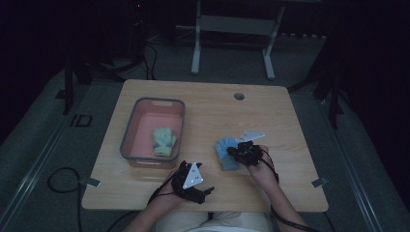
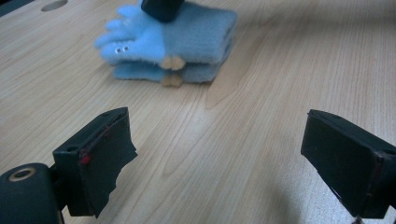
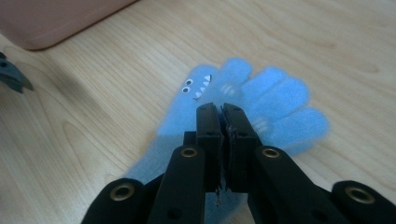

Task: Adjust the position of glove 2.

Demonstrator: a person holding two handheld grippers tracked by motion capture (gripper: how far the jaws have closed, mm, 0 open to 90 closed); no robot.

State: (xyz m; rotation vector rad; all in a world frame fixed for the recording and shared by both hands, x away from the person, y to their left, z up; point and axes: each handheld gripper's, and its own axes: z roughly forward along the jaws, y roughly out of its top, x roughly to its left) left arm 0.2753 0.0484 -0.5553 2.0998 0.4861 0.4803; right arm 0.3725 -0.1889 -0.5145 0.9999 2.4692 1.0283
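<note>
**Blue gloves stacked on worktop, green pair in bin**

Blue gloves [image 1: 226,154]: 2 fleece gloves stacked flat on the wooden worktop [image 1: 208,116], right of the bin. Top one has small eyes and white teeth on it, fingers spread.

Right tongs [image 3: 223,116]: jaws together, tips pressed down onto the top glove near its middle. Nothing visible between the jaws, so pressing rather than pinching as far as I can tell.

Left tongs [image 2: 215,154]: jaws wide apart, nothing between them. In the high view they sit low over the worktop's near edge, in front of the bin. Aimed towards the glove stack, well short of it.

Bin [image 1: 128,133]: pink inside, grey rim, on the left half of the worktop. Holds 1 item: green gloves [image 1: 163,141] lying on the floor of the bin, towards its right wall. Looks like a folded pair, too dim to confirm.
</note>
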